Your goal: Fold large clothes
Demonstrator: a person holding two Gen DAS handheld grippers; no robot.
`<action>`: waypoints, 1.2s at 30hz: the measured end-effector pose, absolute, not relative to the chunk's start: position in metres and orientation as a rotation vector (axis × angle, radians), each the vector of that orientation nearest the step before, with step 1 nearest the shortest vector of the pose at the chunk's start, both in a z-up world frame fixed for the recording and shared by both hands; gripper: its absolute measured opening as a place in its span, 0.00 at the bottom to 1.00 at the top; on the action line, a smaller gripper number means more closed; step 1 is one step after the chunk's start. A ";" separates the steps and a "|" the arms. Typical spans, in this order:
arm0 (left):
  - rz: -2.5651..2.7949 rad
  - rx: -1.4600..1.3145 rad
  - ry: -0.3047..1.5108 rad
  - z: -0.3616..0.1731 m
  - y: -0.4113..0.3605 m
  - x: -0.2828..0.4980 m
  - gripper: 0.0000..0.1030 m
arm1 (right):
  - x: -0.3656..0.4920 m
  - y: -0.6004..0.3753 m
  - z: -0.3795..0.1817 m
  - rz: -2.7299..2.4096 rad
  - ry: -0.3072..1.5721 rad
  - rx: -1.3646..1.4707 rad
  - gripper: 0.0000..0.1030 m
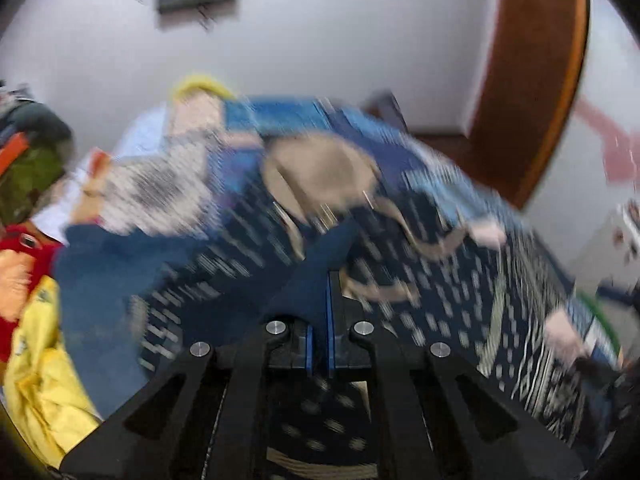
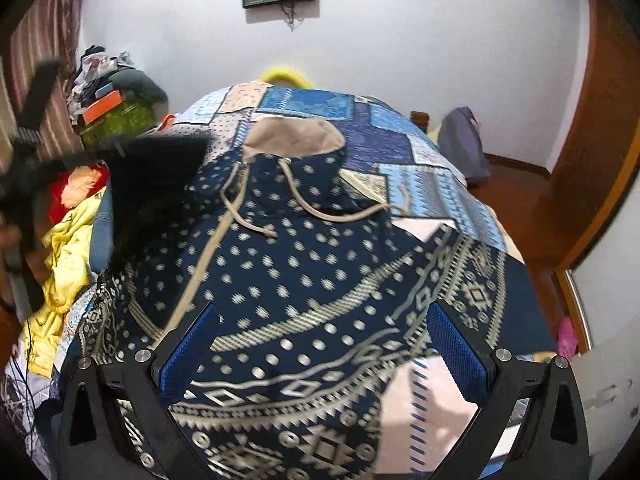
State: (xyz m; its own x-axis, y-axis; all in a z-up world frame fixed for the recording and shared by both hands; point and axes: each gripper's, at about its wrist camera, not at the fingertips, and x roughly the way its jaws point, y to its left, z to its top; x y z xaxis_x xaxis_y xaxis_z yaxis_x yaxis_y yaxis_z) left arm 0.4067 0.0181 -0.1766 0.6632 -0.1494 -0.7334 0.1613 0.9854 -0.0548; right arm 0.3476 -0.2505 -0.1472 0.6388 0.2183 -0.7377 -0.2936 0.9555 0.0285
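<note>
The left hand-held gripper (image 1: 319,280) points steeply down at the bed, its blue pads pressed together on a fold of the navy patterned hoodie (image 2: 280,280); dark cloth rises between the fingers and drapes below them. Its own view is smeared with motion blur, so finer detail of the pinch cannot be made out. In the right wrist view this gripper shows as a dark blurred shape (image 2: 28,152) at the bed's left edge, with a dark flap of the hoodie lifted up beside it.

The right hand-held gripper (image 2: 324,344) also tilts down over the garment, near the bed's near edge. Its fingers are spread wide, one blue pad (image 2: 188,348) on each side of the hem band with its pale diamond and dot pattern, and neither pad presses on cloth.

The hoodie lies spread across the middle of the bed, hood (image 2: 296,136) with tan lining toward the far edge, drawstrings (image 2: 320,210) trailing over the chest. Under it is a blue patchwork bedspread (image 2: 420,184), bare along the right and far edges. Along the left edge lie a yellow garment (image 2: 68,256) and a red one (image 2: 76,188), crowding that side. Beyond the right edge is open wooden floor (image 2: 516,200).
</note>
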 end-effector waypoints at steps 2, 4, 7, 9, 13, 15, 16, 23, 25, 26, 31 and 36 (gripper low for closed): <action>-0.202 0.040 0.887 -0.200 0.002 0.405 0.04 | 0.345 -0.256 -0.149 0.285 0.834 -0.100 1.00; -0.231 0.050 0.952 -0.221 -0.014 0.399 0.04 | 0.343 -0.262 -0.152 0.279 0.842 -0.106 1.00; -0.256 0.056 1.007 -0.241 -0.026 0.386 0.04 | 0.341 -0.267 -0.156 0.273 0.853 -0.115 1.00; -0.267 0.070 1.026 -0.245 -0.027 0.376 0.10 | 0.342 -0.266 -0.159 0.273 0.862 -0.124 1.00; -0.293 0.077 1.017 -0.234 -0.018 0.352 0.34 | 0.344 -0.256 -0.158 0.284 0.864 -0.164 1.00; -0.265 0.087 0.976 -0.220 -0.003 0.340 0.60 | 0.345 -0.244 -0.152 0.305 0.853 -0.184 1.00; -0.243 0.088 0.952 -0.213 0.007 0.334 0.63 | 0.347 -0.238 -0.150 0.316 0.849 -0.189 1.00; -0.021 0.074 0.855 -0.182 0.103 0.307 0.85 | 0.362 -0.158 -0.139 0.459 0.826 -0.259 1.00; 0.040 0.070 0.849 -0.183 0.127 0.303 0.85 | 0.366 -0.124 -0.141 0.502 0.813 -0.303 1.00; 0.063 0.067 0.852 -0.185 0.137 0.304 0.85 | 0.368 -0.105 -0.143 0.530 0.810 -0.329 1.00; 0.134 -0.020 0.899 -0.205 0.191 0.300 0.85 | 0.387 -0.029 -0.171 0.617 0.838 -0.439 1.00; 0.162 -0.059 0.915 -0.221 0.215 0.295 0.85 | 0.414 0.029 -0.217 0.611 0.893 -0.566 0.99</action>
State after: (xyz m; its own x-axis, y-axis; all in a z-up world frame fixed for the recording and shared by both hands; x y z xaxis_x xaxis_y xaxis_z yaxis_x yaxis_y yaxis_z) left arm 0.2950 0.2154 -0.2206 0.5983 0.1144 -0.7931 -0.1648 0.9862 0.0179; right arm 0.4136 0.0293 -0.2174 0.4837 0.2473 -0.8395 -0.6930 0.6941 -0.1948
